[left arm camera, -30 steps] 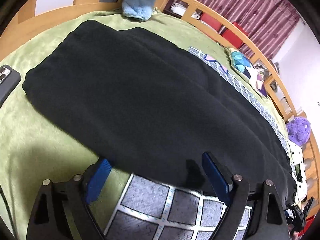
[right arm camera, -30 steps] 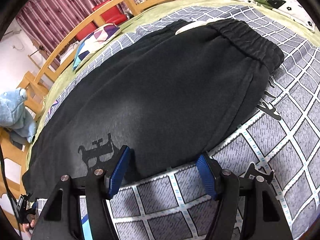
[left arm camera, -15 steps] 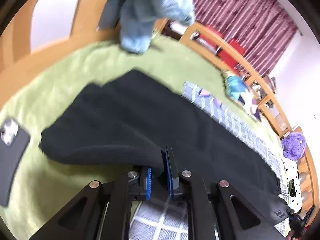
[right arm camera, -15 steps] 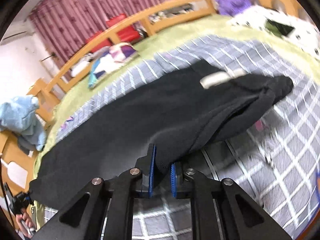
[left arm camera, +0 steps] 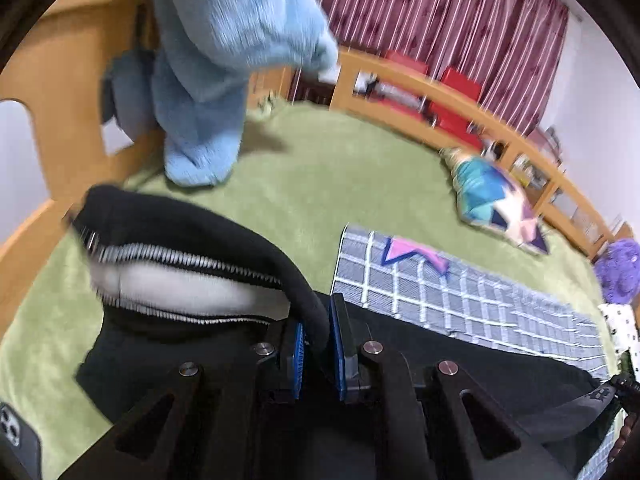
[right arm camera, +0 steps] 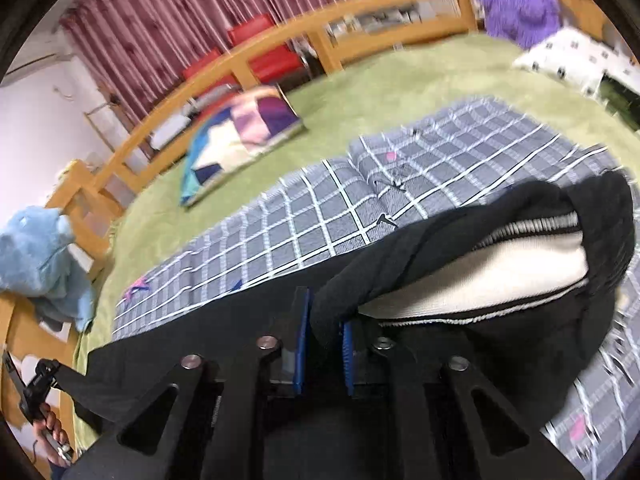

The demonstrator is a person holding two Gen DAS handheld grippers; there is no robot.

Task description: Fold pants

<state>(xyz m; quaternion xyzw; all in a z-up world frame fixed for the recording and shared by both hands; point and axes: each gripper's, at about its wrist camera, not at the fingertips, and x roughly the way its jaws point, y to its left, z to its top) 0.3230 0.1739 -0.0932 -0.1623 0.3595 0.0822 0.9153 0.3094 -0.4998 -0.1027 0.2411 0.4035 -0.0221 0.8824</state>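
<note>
Two hand-held grippers each pinch a raised edge of the black fleece pants (left arm camera: 192, 224) above a bed with a green plush cover (left arm camera: 304, 184). The left hand-held gripper (left arm camera: 317, 354) has its blue pads pressed together on a rolled black edge; beside it the fabric opens to show a white lining. The right hand-held gripper (right arm camera: 323, 344) likewise clamps a black fold, with white lining showing to its right. The rest of the pants hangs down onto a grey checked blanket (right arm camera: 304, 216) spread on the bed. Beyond the blanket lie a multicoloured patchwork cushion (right arm camera: 240, 128), a light blue plush toy (left arm camera: 224, 40) and a purple fluffy toy (right arm camera: 516, 0), all near the bed's wooden rail (right arm camera: 280, 48).
</note>
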